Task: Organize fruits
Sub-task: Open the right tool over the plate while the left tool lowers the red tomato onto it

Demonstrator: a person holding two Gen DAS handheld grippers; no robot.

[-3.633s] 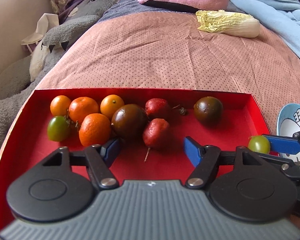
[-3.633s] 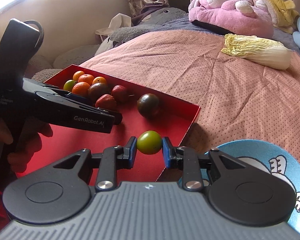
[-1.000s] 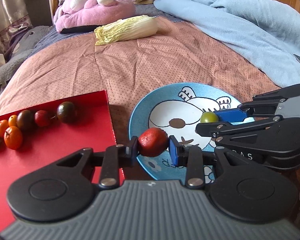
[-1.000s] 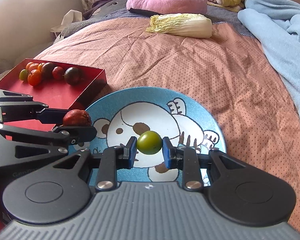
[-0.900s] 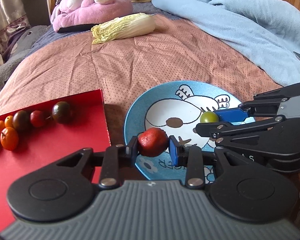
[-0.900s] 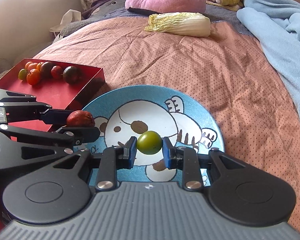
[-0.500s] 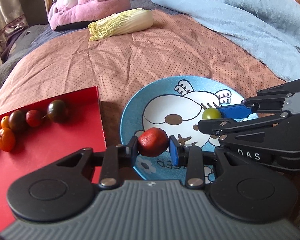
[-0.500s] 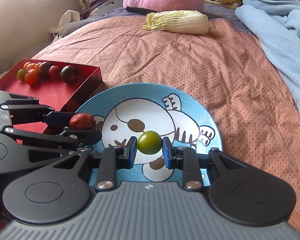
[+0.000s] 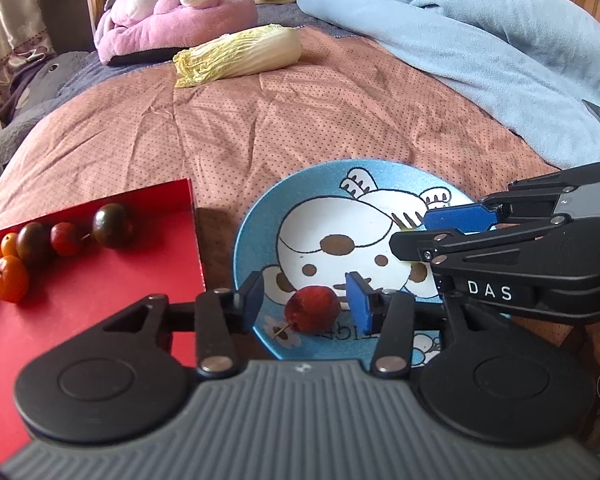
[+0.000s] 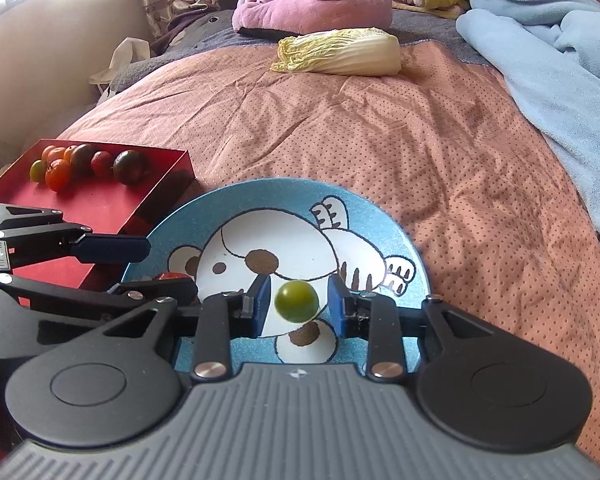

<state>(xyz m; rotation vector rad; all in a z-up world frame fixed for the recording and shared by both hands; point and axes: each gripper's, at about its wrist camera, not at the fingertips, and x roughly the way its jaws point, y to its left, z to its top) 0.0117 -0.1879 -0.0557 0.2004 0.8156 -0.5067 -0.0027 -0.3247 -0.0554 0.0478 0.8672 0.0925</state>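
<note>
A blue plate (image 9: pixel 260 216) with a cartoon print lies on the bed beside a red tray (image 9: pixel 100 300). My left gripper (image 9: pixel 306 300) is open over the plate's near edge; a red fruit (image 9: pixel 312 314) with a thin stem lies free between its fingers. My right gripper (image 10: pixel 297 304) is open over the plate (image 10: pixel 388 216); a green tomato (image 10: pixel 297 301) sits loose between its fingers. The red fruit (image 10: pixel 168 276) peeks out behind the left gripper in the right wrist view. The tray holds oranges (image 9: pixel 10 284), dark tomatoes (image 9: pixel 112 226) and a red fruit (image 9: pixel 66 239).
A napa cabbage (image 9: pixel 240 56) lies farther up the pink dotted bedspread. A pink plush (image 9: pixel 172 20) and a blue blanket (image 9: pixel 480 40) are at the back and right. A grey plush (image 10: pixel 168 60) lies along the left side.
Both grippers have opened over the plate. The red fruit and the green tomato have come free of the fingers and dropped slightly.
</note>
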